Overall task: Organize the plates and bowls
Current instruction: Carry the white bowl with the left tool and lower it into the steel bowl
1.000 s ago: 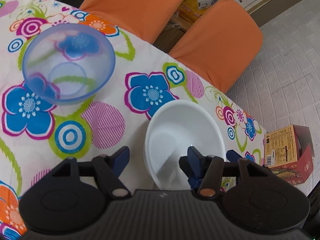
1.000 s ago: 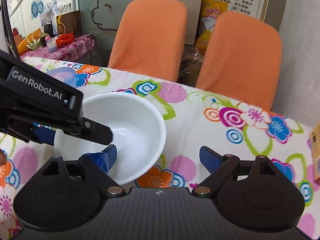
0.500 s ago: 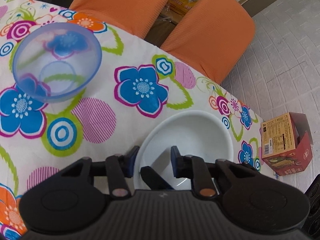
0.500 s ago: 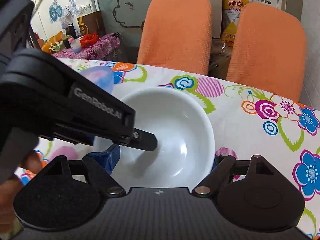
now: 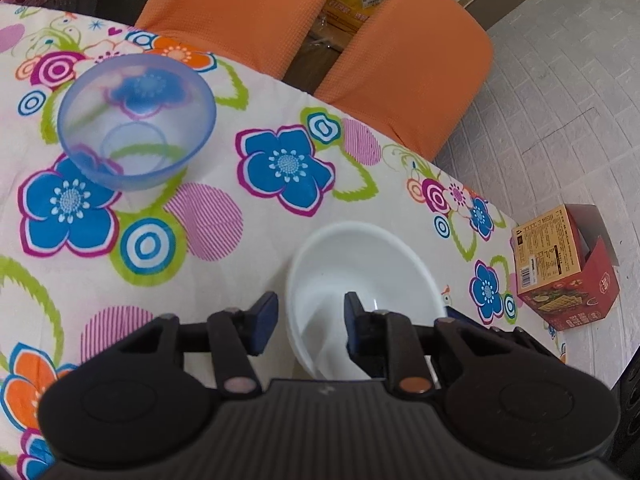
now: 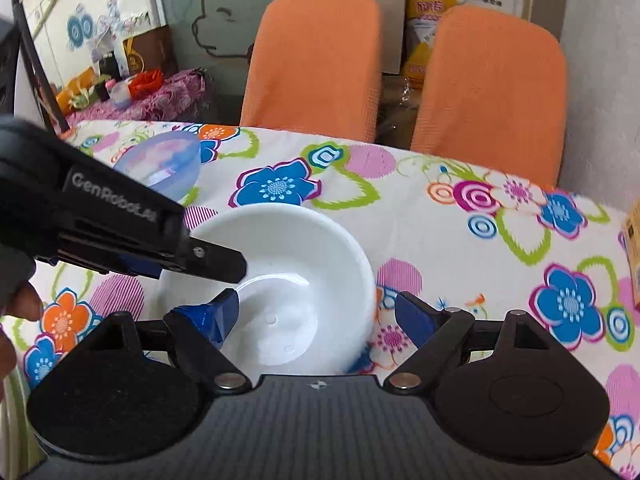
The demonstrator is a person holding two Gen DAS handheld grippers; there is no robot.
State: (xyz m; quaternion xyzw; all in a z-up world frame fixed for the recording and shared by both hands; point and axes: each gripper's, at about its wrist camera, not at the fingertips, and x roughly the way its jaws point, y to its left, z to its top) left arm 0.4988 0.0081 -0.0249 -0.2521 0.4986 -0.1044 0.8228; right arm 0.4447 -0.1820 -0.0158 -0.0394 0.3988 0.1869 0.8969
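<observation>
Left gripper: jaws spread, straddling the near rim of the round white ceramic bowl. Right gripper: jaws spread wide, straddling that bowl's right wall. Translucent blue plastic bowl: upper left.

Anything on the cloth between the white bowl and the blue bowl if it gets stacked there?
Nothing visible. Only bare floral tablecloth lies between the white bowl and the blue bowl.

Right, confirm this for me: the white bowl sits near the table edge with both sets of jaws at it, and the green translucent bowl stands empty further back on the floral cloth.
Wrong in one respect: the translucent bowl is blue, not green, as the left wrist view shows. The rest holds: it stands empty further back on the floral cloth, and the white bowl sits near the table edge with both sets of jaws at it.
</observation>
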